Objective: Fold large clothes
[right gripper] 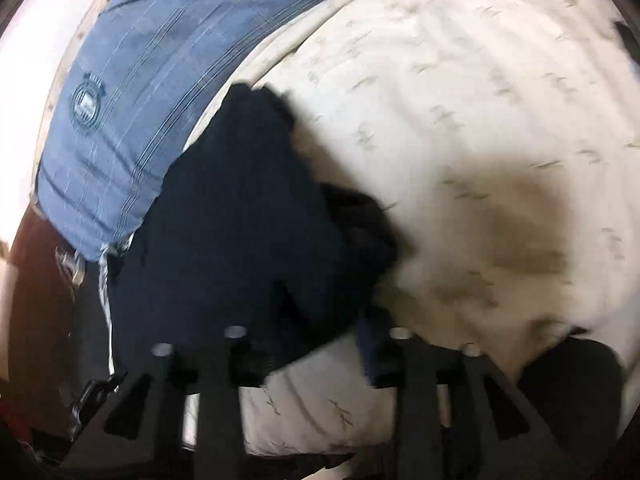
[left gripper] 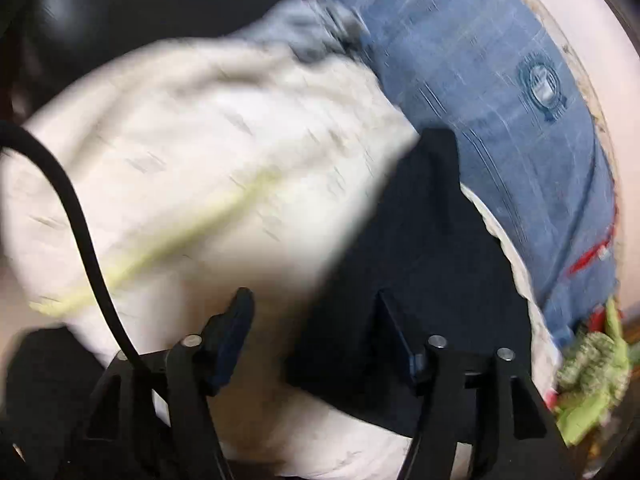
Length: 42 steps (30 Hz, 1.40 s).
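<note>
Both grippers' fingers (left gripper: 236, 320) stood spread, empty, over dark garment (right gripper: 240, 216) on bed (right gripper: 480, 120): soft, limp, light; grip at edge.

Blurred dark garment (right gripper: 256, 216) on cream patterned bedding (right gripper: 460, 112), blue pillow (right gripper: 132, 92) beside, tool (right gripper: 316, 344) seemingly open.

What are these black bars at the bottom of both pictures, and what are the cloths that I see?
The black bars are two hand-held grippers; a person carries one in each hand. Each picture comes from a camera on one gripper, looking along its fingers. The left gripper has its jaws apart, and nothing is visibly pinched. The right gripper is blurred, so its state is unclear. Both look down on a dark garment lying on a cream sheet, beside a blue pillow. The left view is from the opposite side.
</note>
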### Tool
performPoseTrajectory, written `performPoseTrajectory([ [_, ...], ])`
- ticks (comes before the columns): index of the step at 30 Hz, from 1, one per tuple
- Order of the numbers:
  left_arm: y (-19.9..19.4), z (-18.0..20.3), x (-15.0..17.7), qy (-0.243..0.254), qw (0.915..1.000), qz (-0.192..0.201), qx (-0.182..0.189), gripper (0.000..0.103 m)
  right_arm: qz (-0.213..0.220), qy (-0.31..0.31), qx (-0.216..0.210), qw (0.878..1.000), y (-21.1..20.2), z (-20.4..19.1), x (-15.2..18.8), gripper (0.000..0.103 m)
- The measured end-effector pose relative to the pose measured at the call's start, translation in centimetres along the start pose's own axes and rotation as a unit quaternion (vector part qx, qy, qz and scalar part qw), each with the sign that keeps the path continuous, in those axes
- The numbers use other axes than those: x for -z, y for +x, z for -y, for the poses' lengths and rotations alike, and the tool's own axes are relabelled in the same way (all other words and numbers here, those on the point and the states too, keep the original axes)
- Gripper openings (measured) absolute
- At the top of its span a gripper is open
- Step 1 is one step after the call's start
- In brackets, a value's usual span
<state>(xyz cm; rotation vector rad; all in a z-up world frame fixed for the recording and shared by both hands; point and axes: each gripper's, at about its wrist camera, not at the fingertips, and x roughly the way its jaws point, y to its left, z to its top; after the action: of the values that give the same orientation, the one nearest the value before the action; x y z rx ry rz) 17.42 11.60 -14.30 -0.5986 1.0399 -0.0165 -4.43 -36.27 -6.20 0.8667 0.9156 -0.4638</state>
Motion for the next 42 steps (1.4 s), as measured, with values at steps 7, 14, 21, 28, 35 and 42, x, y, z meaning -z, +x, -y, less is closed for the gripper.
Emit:
performPoseTrajectory([
  [7,-3.7,6.1,-1.7,0.077,0.9932,0.053,0.070,0.083,0.078,-0.081,-0.002,0.994,-4.7,-4.7,-2.3,0.052],
  [14,3.2,18.1,-2.3,0.195,0.9791,0.050,0.028,0.094,0.048,-0.214,-0.015,0.975,2.9,-15.8,-4.9,0.070],
  [21,13.2,18.9,-4.1,0.269,0.9559,-0.007,-0.119,0.095,-0.019,-0.258,0.073,0.963,12.0,-17.2,-7.4,0.070],
  [28,15.7,17.6,-8.4,0.258,0.9562,-0.013,-0.138,0.103,-0.004,-0.247,0.130,0.960,14.0,-13.4,-11.4,0.077],
  [35,8.2,19.6,-5.9,0.293,0.9496,0.038,-0.104,0.099,0.041,-0.214,0.082,0.973,8.1,-13.4,-11.1,0.077],
  [42,8.2,16.9,1.6,0.294,0.9510,-0.028,-0.093,0.103,0.014,-0.275,0.059,0.959,6.6,-14.2,-3.7,0.078],
])
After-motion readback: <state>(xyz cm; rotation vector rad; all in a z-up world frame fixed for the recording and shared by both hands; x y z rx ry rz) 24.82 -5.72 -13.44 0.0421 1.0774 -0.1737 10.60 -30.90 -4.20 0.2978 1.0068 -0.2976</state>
